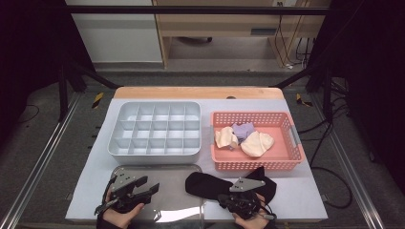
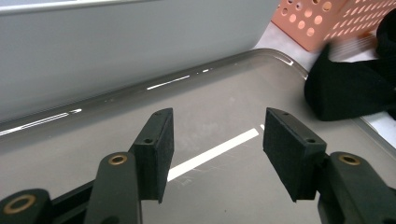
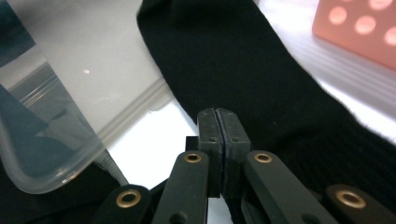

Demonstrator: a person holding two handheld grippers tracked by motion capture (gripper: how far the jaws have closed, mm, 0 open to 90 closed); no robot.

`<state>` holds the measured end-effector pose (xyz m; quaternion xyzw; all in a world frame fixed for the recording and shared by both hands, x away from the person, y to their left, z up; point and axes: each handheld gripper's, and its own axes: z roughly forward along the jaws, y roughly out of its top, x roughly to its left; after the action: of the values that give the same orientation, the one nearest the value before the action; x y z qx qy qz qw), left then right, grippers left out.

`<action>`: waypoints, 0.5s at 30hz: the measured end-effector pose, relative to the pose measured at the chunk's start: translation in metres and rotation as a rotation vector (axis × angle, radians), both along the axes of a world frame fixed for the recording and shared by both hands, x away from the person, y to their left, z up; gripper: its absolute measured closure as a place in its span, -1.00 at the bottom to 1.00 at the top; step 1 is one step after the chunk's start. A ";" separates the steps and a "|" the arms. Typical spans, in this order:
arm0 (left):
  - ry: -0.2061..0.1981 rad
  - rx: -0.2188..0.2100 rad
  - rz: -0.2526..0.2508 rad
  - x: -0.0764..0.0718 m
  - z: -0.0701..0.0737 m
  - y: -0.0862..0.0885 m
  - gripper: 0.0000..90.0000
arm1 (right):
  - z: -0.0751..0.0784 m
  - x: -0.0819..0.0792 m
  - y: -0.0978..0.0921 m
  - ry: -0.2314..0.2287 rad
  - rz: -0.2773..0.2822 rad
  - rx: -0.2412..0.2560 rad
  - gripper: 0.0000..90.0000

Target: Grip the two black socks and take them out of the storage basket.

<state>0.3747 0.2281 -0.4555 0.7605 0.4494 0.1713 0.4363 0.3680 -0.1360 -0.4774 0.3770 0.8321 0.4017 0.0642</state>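
A black cloth [image 1: 205, 183] lies crumpled on the white mat at the front centre, with one end over the corner of a clear plastic lid [image 1: 176, 191]. My right gripper [image 1: 224, 199] is shut with its tips [image 3: 218, 114] at the edge of the black cloth [image 3: 243, 60]; I see no fabric between the jaws. My left gripper [image 1: 152, 189] hovers low over the clear lid [image 2: 210, 102], open [image 2: 217, 149] and empty, and the black cloth [image 2: 345, 93] lies off to its right.
A grey divided organizer [image 1: 155, 153] stands behind the lid, its compartments bare. To its right a pink perforated basket [image 1: 258, 165] holds cream and lilac cloths [image 1: 257, 143]. The basket [image 3: 359, 32] is close beyond my right gripper.
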 end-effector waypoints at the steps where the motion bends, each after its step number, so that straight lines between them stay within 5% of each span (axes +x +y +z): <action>1: -0.003 -0.001 -0.001 0.000 0.000 0.000 -0.06 | 0.000 0.000 0.000 0.010 0.002 0.006 0.96; 7: -0.015 -0.011 -0.020 0.000 0.008 -0.002 -0.08 | 0.008 0.001 -0.001 -0.026 -0.019 0.033 0.73; 15: -0.035 0.016 -0.072 0.004 0.032 -0.025 -0.10 | 0.025 0.010 -0.019 -0.112 -0.143 0.058 0.52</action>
<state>0.3782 0.2035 -0.4238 0.7765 0.4127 0.1727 0.4438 0.3779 -0.1553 -0.4527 0.4142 0.7860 0.4406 0.1283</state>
